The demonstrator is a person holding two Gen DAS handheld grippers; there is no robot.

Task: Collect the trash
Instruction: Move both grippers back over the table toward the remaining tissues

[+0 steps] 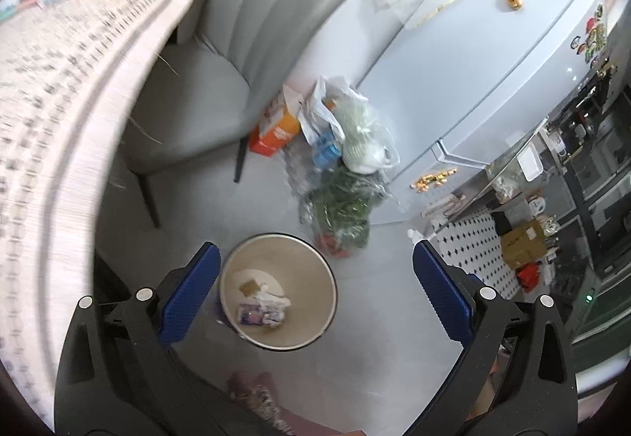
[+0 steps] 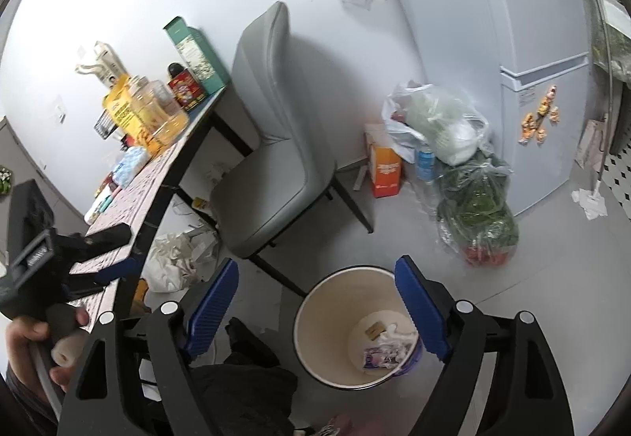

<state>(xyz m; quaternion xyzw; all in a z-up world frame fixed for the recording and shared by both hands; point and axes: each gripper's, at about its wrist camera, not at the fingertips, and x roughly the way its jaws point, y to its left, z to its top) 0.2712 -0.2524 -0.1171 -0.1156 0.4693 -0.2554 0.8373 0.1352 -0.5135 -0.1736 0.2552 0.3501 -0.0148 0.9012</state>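
The round beige waste bin with a dark rim (image 2: 347,329) stands on the grey floor below both grippers, already holding a few wrappers and paper scraps (image 2: 384,351). The right gripper (image 2: 317,309) is spread wide and empty, as is the left gripper (image 1: 315,294), which hangs almost straight above the bin. Loose crumpled white paper (image 2: 177,258) lies on the floor under the worktop's near edge (image 2: 130,262), to the left of the right gripper, so I judge it the likely next pick.
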